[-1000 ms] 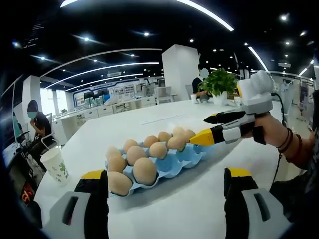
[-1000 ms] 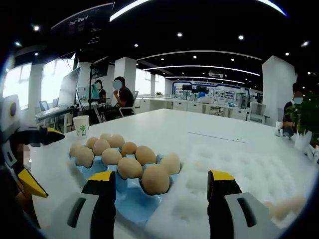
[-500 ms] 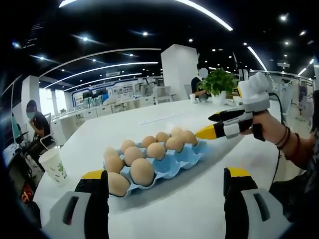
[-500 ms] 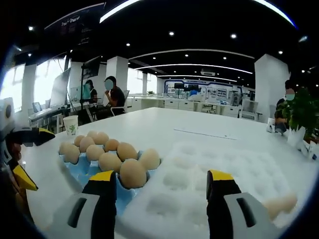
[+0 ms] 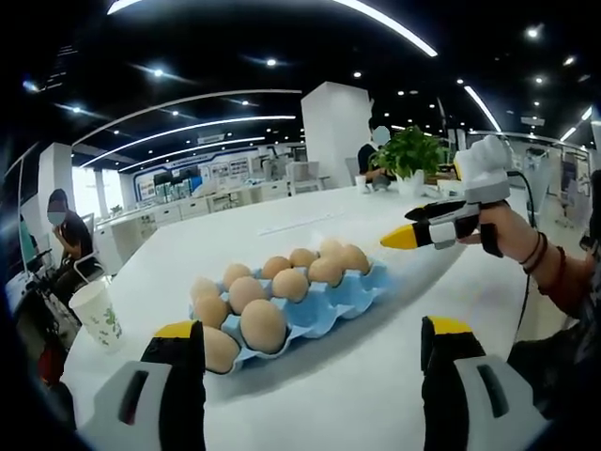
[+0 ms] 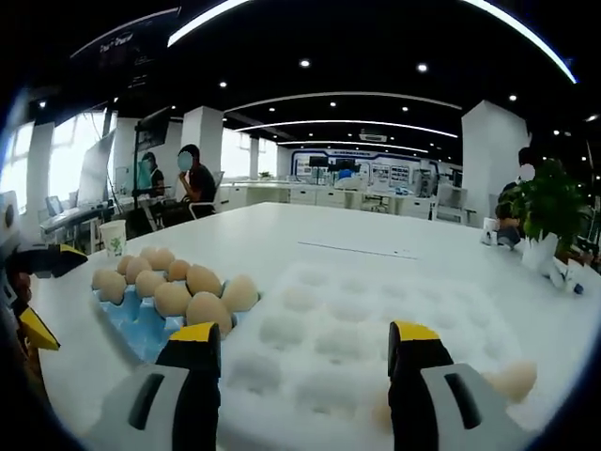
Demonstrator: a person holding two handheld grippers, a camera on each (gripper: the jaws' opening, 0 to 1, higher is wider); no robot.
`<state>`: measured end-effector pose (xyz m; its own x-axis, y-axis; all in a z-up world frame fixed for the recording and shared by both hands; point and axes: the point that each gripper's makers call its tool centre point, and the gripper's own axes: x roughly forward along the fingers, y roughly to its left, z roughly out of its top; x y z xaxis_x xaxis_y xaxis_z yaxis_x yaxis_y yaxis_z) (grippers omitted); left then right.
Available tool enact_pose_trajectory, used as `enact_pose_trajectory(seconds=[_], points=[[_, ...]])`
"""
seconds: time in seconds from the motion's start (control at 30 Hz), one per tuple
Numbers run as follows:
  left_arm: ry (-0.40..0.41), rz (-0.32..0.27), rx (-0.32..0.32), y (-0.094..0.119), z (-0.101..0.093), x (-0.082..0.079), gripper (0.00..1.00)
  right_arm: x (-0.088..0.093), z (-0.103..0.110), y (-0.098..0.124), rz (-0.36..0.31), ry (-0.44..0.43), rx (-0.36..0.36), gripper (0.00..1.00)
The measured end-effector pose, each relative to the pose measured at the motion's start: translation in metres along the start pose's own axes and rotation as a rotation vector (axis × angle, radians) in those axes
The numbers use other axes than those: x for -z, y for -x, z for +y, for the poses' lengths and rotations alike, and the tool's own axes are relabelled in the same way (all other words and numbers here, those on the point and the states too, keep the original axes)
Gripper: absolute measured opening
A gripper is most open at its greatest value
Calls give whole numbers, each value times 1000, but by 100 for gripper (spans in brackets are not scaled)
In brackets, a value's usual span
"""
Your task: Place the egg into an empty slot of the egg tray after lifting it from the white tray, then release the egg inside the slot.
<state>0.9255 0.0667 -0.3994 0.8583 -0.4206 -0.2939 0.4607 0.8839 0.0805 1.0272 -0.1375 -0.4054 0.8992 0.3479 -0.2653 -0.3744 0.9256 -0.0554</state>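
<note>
The blue egg tray (image 5: 362,291) lies mid-table, its slots holding several brown eggs (image 5: 263,324). My left gripper (image 5: 310,371) hovers open and bare just short of the tray's near end. My right gripper (image 5: 406,225) comes in from the right in a person's hand, open, a little past the tray's far end. In the right gripper view, my right gripper (image 6: 305,366) is open over the white foam tray (image 6: 357,319). One egg (image 6: 512,381) rests at that tray's near right corner. The egg tray (image 6: 122,315) sits to the left, touching the white tray.
A paper cup (image 5: 99,315) stands near the table edge beyond the egg tray, and also shows as the cup (image 6: 114,238). A potted plant (image 6: 549,202) and small items sit at the far right. People sit at desks behind. My left gripper (image 6: 33,291) shows at the left edge.
My right gripper has drawn back from the egg tray's far end, moving right and up. Its view has swung from the egg tray onto the white tray. The left gripper has barely shifted.
</note>
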Motion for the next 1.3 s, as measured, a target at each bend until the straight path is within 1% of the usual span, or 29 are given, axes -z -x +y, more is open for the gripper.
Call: enact_pose_trajectory(seconds=[0.13, 0.3, 0.6, 0.7, 0.77, 0.87, 1.03, 1.17, 1.27, 1.3], points=[[0, -4, -3, 1, 0, -1, 98, 3, -9, 3, 2, -3, 25, 75], [0, -3, -5, 2, 0, 0, 98, 7, -15, 6, 12, -1, 48, 74], [5, -8, 1, -2, -2, 0, 98, 12, -26, 13, 24, 6, 60, 72], [5, -9, 7, -3, -3, -1, 98, 16, -36, 17, 26, 5, 79, 69], [6, -9, 9, -5, -4, -1, 98, 18, -41, 20, 29, 2, 98, 65], [7, -11, 8, -5, -4, -2, 98, 18, -48, 23, 14, -4, 116, 63], [6, -11, 9, -6, -4, -3, 98, 17, -50, 26, -2, 3, 117, 58], [3, -3, 11, -7, -6, -2, 98, 19, -47, 26, 1, 12, 115, 57], [0, -7, 15, -8, -6, -4, 98, 22, -48, 26, 8, 42, 138, 53], [-1, -8, 15, -8, -6, -5, 98, 22, -49, 26, 3, 37, 151, 52]])
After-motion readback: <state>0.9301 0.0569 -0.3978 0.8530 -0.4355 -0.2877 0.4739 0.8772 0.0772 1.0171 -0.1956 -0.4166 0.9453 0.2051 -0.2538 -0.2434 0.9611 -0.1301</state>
